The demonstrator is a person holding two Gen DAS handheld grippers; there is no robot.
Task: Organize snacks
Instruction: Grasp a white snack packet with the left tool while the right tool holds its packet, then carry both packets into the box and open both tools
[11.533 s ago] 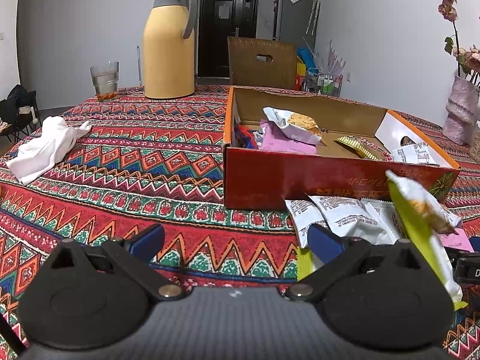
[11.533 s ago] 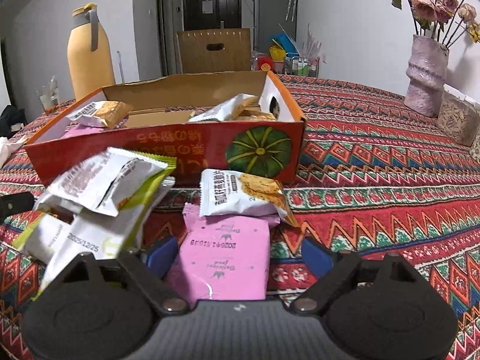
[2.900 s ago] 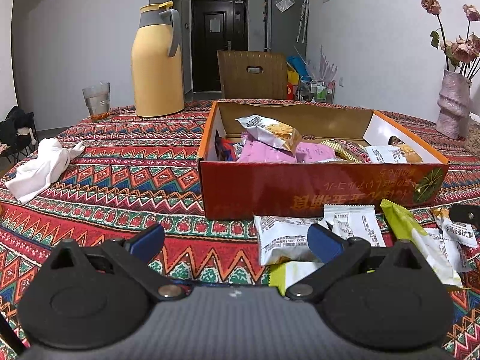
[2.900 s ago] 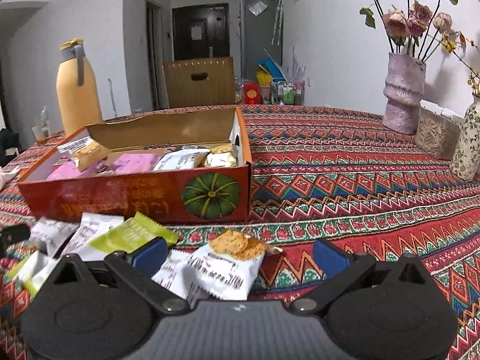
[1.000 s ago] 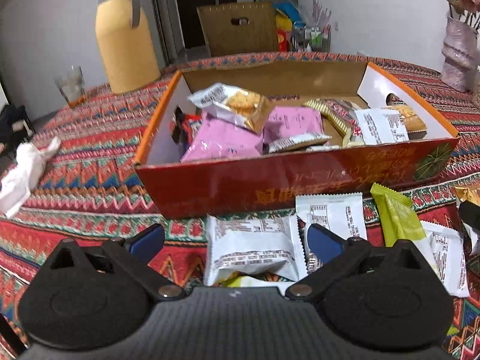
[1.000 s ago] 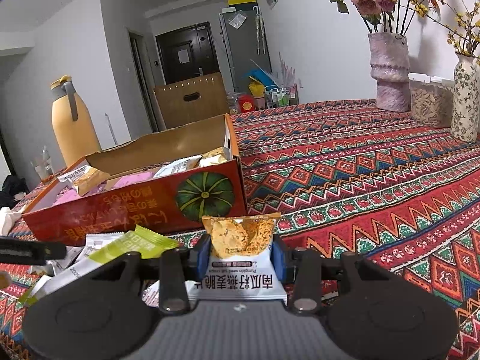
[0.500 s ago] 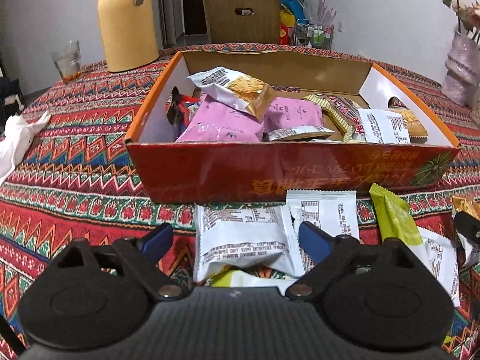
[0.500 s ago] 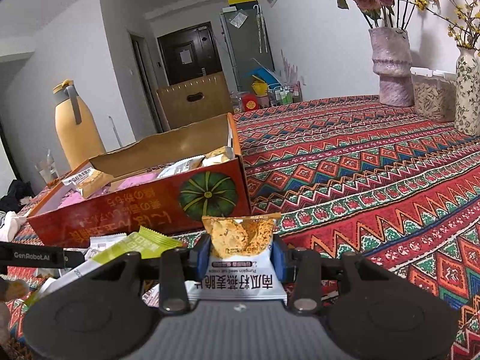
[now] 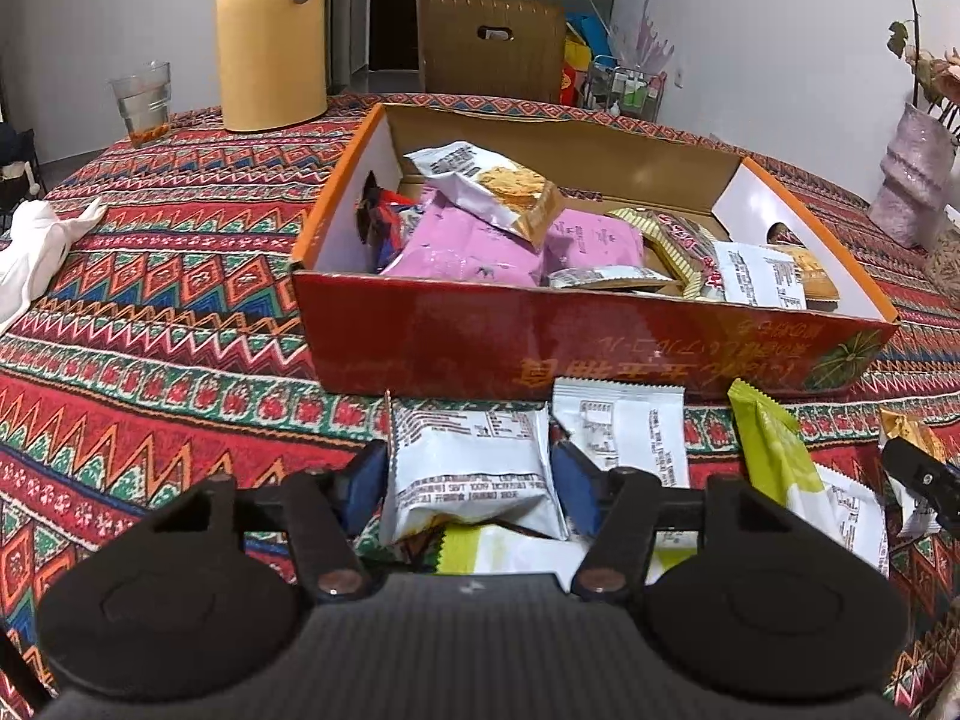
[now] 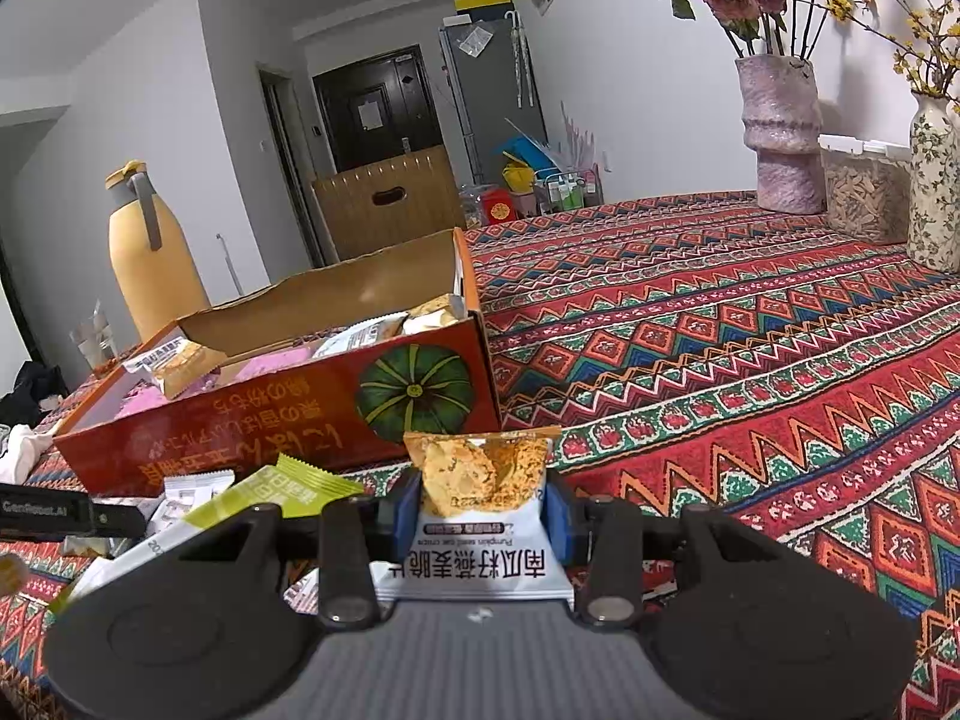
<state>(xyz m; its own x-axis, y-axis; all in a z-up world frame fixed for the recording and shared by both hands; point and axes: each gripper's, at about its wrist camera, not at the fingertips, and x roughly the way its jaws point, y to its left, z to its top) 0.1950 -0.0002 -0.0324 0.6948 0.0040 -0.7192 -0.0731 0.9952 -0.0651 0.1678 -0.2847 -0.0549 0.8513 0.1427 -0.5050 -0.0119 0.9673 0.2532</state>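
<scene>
The right tongs (image 10: 483,504) pinch a crinkled foil cracker pack (image 10: 480,510), lifted before the red cardboard box (image 10: 288,414). The left tongs (image 9: 468,474) close narrowly on a puffy white pouch (image 9: 471,462) lying on the woven zigzag cloth of the desk (image 9: 168,276), just beside the box's front wall. Glossy pink packs (image 9: 462,246) fill the box; a green wrapper (image 9: 774,450) lies outside.

The left claw (image 9: 468,474) has its blue pads against both sides of a white foil snack packet (image 9: 471,468) lying just before the open red cardboard box (image 9: 540,348) on the patterned desk (image 9: 150,330).
</scene>
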